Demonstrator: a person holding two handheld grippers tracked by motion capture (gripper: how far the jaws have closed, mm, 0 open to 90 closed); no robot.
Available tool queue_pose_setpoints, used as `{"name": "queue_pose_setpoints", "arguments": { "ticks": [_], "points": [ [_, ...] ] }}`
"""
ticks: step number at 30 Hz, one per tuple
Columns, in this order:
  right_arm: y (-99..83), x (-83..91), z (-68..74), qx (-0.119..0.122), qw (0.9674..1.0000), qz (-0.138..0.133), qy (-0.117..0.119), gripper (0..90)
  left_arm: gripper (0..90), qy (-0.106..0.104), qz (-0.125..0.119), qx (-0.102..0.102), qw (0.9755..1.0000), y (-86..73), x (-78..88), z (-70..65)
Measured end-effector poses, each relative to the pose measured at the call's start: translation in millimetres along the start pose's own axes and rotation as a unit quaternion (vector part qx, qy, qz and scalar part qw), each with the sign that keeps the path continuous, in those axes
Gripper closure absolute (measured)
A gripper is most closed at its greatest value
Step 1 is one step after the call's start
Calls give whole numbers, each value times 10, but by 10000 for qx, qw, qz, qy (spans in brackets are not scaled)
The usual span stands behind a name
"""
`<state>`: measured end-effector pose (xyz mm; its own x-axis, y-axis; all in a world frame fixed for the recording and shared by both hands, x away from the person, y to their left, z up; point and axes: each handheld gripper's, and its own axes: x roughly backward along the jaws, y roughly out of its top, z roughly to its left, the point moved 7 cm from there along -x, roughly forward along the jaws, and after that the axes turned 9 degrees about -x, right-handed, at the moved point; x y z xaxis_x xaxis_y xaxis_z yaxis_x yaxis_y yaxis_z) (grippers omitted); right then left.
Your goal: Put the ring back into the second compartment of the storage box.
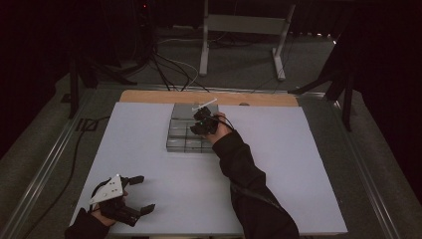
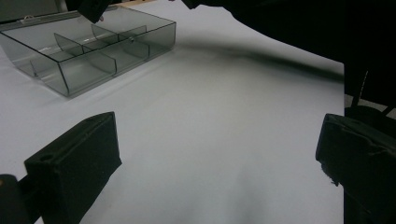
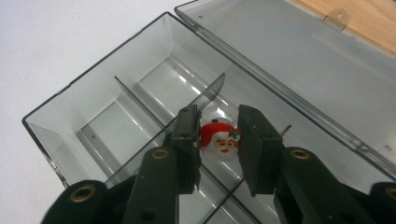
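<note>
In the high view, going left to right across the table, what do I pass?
Left hand-held gripper → clear compartment box → right hand-held gripper above the box → dark sleeve.

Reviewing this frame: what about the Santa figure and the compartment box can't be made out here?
- Santa figure, right gripper view: its sides sit behind the right gripper pads, so contact is unclear.
- Compartment box, high view: the hand covers its right part; the figure is too small and dark.
- Compartment box, left gripper view: far corner cut off by the top edge.
- Left gripper: open.
</note>
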<state>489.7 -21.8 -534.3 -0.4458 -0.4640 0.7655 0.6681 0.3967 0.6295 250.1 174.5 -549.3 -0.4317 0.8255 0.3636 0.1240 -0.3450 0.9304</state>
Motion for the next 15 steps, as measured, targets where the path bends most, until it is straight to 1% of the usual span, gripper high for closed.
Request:
{"name": "queue_pose_setpoints", "arguments": {
  "ticks": [3, 4, 7, 8, 11, 13, 15],
  "points": [
    [-2, 47, -7, -28, 9999, -91, 65, 639, 3, -2, 21, -19, 10000, -4, -3, -3],
    [2, 65, -12, 18, 9999, -121, 57, 619, 3, -4, 6, -13, 10000, -1, -3, -5],
    [18, 125, -12, -92, 9996, -240, 153, 547, 3, 1, 24, -18, 10000, -4, -5, -2],
    [25, 145, -7, -104, 9994, -280, 187, 496, 3, 2, 26, -20, 10000, -4, -6, -3],
    [64, 213, 23, -145, 9979, -456, 435, 354, 3, -2, 9, -11, 10000, 0, -5, 0],
    [87, 261, 59, -243, 9957, -571, 689, 270, 3, 1, 31, -18, 10000, -6, -8, -1],
    [92, 293, 93, -178, 9951, -619, 754, 190, 3, -7, 20, -16, 10000, -2, -7, -4]
  ]
}}
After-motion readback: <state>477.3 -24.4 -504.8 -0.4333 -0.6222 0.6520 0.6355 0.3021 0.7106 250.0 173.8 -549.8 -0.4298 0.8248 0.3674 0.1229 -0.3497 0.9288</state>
